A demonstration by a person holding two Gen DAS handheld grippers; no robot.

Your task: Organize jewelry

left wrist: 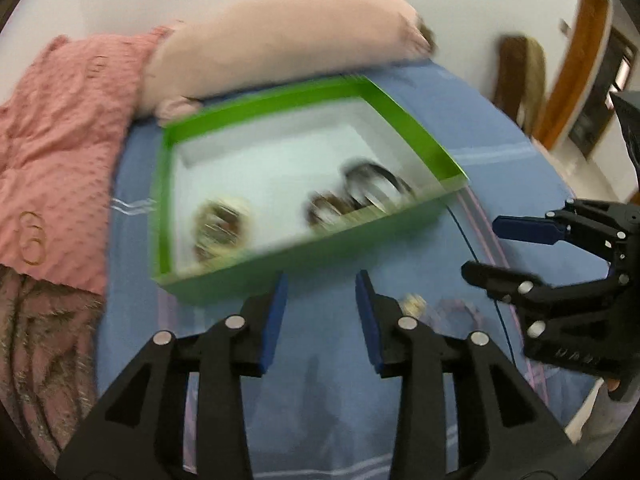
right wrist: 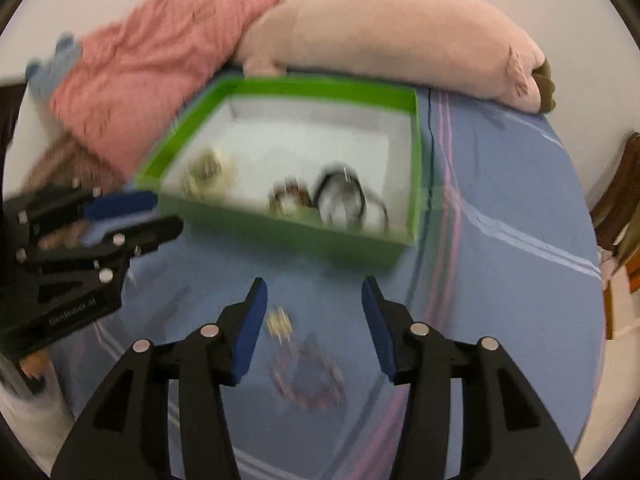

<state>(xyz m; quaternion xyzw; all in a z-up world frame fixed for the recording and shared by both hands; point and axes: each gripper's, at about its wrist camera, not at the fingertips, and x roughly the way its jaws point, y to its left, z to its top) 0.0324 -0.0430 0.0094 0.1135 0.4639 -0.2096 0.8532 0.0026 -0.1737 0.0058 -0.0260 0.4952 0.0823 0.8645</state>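
Observation:
A green box (left wrist: 256, 276) with a white floor lies on the blue bed sheet; it also shows in the right wrist view (right wrist: 288, 232). Inside are a pale beaded bracelet (left wrist: 220, 228), a brown bangle set (left wrist: 326, 210) and dark bangles (left wrist: 376, 188). A small gold piece (right wrist: 280, 324) and a dark beaded bracelet (right wrist: 308, 380) lie on the sheet before the box, between my right gripper's fingers. My left gripper (left wrist: 322, 284) is open and empty just short of the box's near wall. My right gripper (right wrist: 314, 292) is open and empty above the loose pieces.
A long pink plush pillow (left wrist: 280, 36) and a pink blanket (left wrist: 60, 128) lie behind and left of the box. A wooden door frame (left wrist: 576, 48) stands at the right. The blue sheet (right wrist: 500, 200) extends right of the box.

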